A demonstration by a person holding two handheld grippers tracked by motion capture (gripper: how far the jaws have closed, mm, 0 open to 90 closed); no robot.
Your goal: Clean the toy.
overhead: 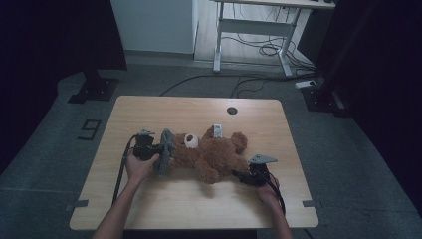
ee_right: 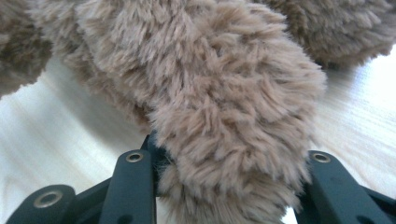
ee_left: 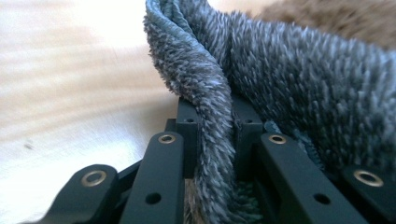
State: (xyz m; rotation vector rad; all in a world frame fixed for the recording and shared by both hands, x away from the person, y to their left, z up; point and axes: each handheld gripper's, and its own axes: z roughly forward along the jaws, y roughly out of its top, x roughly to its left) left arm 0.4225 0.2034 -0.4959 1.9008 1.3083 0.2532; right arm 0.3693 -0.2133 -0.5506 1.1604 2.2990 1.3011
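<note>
Teddy bear (overhead: pixel 214 152) is lying flat across the middle of the wooden table (overhead: pixel 149 199) in the high view, head toward your left, legs toward your right. You're holding the left gripper (overhead: pixel 158 149) at the head end, where a grey fuzzy cloth (overhead: pixel 166 149) is bunching up against the bear's head; looks like a small garment or towel you're working onto or off the bear, can't tell which. Right gripper (overhead: pixel 240 175) is sitting at the leg end, near the table's front right. A small white object (overhead: pixel 217 130) is lying just beyond the bear, too small to identify.

Left gripper view: you're pinching a fold of the grey cloth (ee_left: pixel 210 140) between nearly closed jaws, and the pile is squeezing out above and below the pads. The cloth is rising from the grip and draping off to the right, with brown fur (ee_left: pixel 336 18) just behind it. Gripping the edge fold probably gives you control of where the cloth goes over the bear.

Right gripper view: you're clamping one of the bear's brown limbs (ee_right: pixel 233 116) between the jaws, which are staying fairly wide because the limb is thick and stuffed. The plush is bulging between the two jaws and the rest of the body is spreading out beyond. This hold is most likely anchoring the bear so it isn't sliding while your left hand is pulling on the cloth.
</note>
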